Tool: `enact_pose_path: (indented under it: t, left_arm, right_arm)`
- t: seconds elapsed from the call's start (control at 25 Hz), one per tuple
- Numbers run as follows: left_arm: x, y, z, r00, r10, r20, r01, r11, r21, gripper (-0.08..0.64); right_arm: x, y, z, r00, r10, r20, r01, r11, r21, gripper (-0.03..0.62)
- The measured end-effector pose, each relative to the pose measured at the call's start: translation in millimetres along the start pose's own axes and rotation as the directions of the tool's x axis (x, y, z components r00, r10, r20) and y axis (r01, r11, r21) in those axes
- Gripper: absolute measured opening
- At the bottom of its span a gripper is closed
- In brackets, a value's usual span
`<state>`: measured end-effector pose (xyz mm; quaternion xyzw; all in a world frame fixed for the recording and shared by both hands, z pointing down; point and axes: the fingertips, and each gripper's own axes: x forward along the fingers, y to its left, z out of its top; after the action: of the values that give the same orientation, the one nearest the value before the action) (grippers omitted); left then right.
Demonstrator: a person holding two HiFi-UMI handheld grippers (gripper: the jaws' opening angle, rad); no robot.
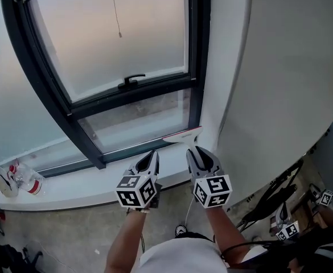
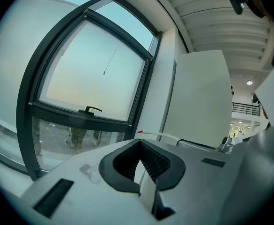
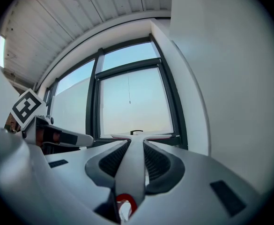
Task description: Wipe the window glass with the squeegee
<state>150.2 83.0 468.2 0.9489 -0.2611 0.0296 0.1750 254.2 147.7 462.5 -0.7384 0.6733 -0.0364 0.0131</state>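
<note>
Below the black window handle [image 1: 131, 82] and over the white sill [image 1: 69, 189], the left gripper [image 1: 151, 155] has its jaws pressed together on nothing. Beside it, the right gripper [image 1: 196, 151] is clamped around the handle of the squeegee [image 1: 182, 134]. The squeegee's red-edged blade lies level at the foot of the lower glass pane [image 1: 138, 118], below and right of that window handle; I cannot tell if it touches the glass.

A dark-framed window [image 1: 126, 50] stands above a white sill [image 1: 69, 187], beside a white wall [image 1: 280, 67], over grey floor [image 1: 52, 238].
</note>
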Motion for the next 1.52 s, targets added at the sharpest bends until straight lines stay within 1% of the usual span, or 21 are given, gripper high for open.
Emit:
enact_pose_path:
  t: [0.12,0.2,0.32,0.48,0.64,0.72,0.8,0.88,1.0,1.12,1.32,1.44,1.52]
  left_arm:
    - [31.0,3.8,15.9,1.0,-0.003,-0.009,0.003,1.0,-0.005,0.0]
    - [48.6,3.7,25.0,1.0,-0.002,0.009,0.003,1.0,-0.009,0.0]
    - [68.7,5.7,32.7,1.0,0.01,0.013,-0.01,1.0,0.01,0.0]
    - [86.6,16.6,42.9,1.0,0.003,0.003,-0.003,1.0,0.01,0.0]
    - [107.0,33.2,59.3,1.0,0.0,0.015,0.0,1.0,0.025,0.0]
    - [121.5,43.0,69.8,1.0,-0.005,0.007,0.004,0.999,0.048,0.0]
    - [134.5,54.8,87.0,1.0,-0.015,0.019,0.014,0.997,0.071,0.0]
    - [146.1,67.4,106.6,0.998,-0.036,0.047,0.033,0.997,0.076,0.0]
    - [159.9,88.8,127.2,0.995,-0.077,0.056,0.073,0.994,0.079,0.0]
    - [180.4,101.0,151.0,0.989,-0.14,0.056,0.135,0.987,0.089,0.0]
    - [209.5,117.9,192.8,0.971,-0.234,0.053,0.226,0.966,0.124,0.0]
    - [219.4,122.7,214.4,0.955,-0.293,0.047,0.282,0.945,0.169,0.0]
    - [225.1,124.3,229.2,0.945,-0.323,0.057,0.307,0.932,0.19,0.0]
  right_arm:
    - [23.9,-19.0,12.6,1.0,0.003,0.02,-0.003,1.0,0.002,0.087]
    - [37.0,-29.6,18.7,0.999,0.009,0.035,-0.009,1.0,0.006,0.087]
    - [54.7,-41.2,25.6,0.998,0.022,0.052,-0.022,1.0,0.009,0.087]
    - [78.7,-48.8,31.6,0.998,0.024,0.061,-0.026,0.999,0.03,0.087]
    - [108.4,-57.5,35.0,0.998,0.006,0.067,-0.007,1.0,0.019,0.087]
    - [124.0,-60.3,41.4,0.997,-0.006,0.08,0.005,1.0,0.005,0.087]
    - [141.2,-61.4,52.9,0.994,-0.019,0.109,0.021,1.0,-0.012,0.087]
    - [162.2,-62.0,65.7,0.99,-0.026,0.138,0.031,0.999,-0.032,0.087]
    - [193.4,-55.9,77.8,0.985,-0.04,0.167,0.047,0.998,-0.041,0.087]
    - [218.0,-55.6,93.6,0.975,-0.086,0.203,0.098,0.994,-0.049,0.087]
    - [258.9,-51.3,118.0,0.956,-0.15,0.252,0.172,0.983,-0.069,0.087]
    - [278.3,-45.4,133.3,0.945,-0.173,0.277,0.202,0.976,-0.081,0.087]
    - [287.3,-43.3,144.4,0.937,-0.18,0.298,0.214,0.973,-0.084,0.087]
